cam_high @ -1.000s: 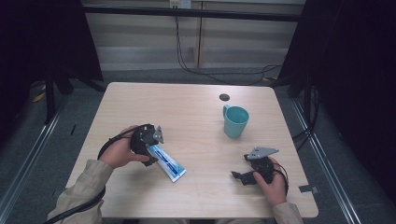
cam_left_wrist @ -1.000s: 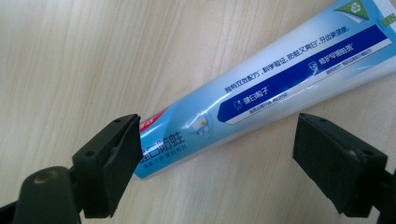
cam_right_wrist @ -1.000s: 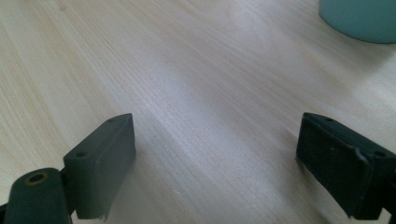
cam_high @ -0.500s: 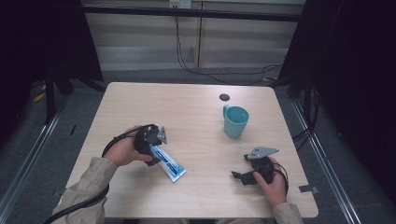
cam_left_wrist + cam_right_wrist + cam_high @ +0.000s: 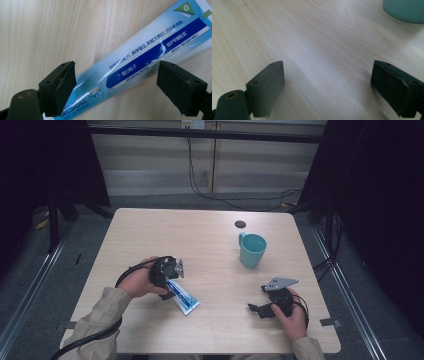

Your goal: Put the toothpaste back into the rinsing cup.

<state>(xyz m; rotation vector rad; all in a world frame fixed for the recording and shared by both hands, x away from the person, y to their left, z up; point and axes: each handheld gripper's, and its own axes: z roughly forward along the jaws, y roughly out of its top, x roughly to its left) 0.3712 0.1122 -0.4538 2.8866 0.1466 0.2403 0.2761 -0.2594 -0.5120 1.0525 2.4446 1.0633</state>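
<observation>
Your left gripper stands spread, the toothpaste tube lying slantwise between its jaws on the table. Square up, lower, then close across the tube's width. Your right gripper rests spread, empty.

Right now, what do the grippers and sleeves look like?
Both grippers are black: the left gripper trails a black cable, the right gripper carries a grey three-cornered plate on top. Their jaws are matt black rectangular pads with small holes. The sleeves are tan, long and cuffed.
</observation>
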